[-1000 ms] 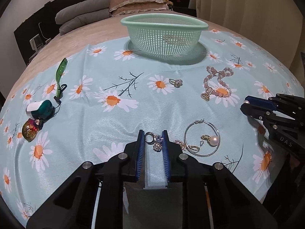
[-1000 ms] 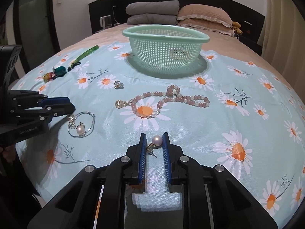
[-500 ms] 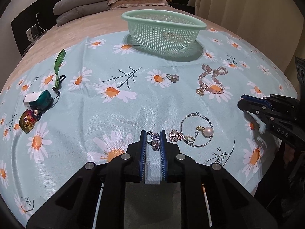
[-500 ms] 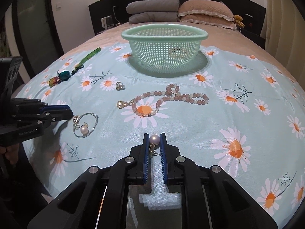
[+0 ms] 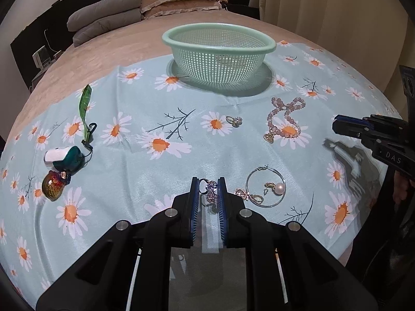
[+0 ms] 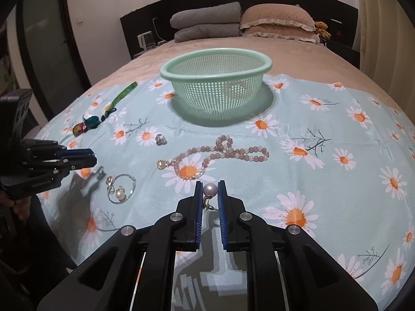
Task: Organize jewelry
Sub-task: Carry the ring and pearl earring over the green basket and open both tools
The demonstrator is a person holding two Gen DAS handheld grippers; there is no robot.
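We see a rhinestone earring clamped between the left fingers, and a pearl earring pinched between the right fingers, both lifted off the daisy-print cloth on the bed. On the cloth lie a silver hoop ringing a second pearl earring, a pink bead bracelet farther off, and a small ring nearer the upright mint-green basket at the far side.

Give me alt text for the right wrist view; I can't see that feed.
The right gripper is shut on a pearl drop earring, above a pale blue daisy-print cloth. Ahead lie a pink beaded bracelet and a mint-green plastic mesh basket; the left gripper is at the left edge.
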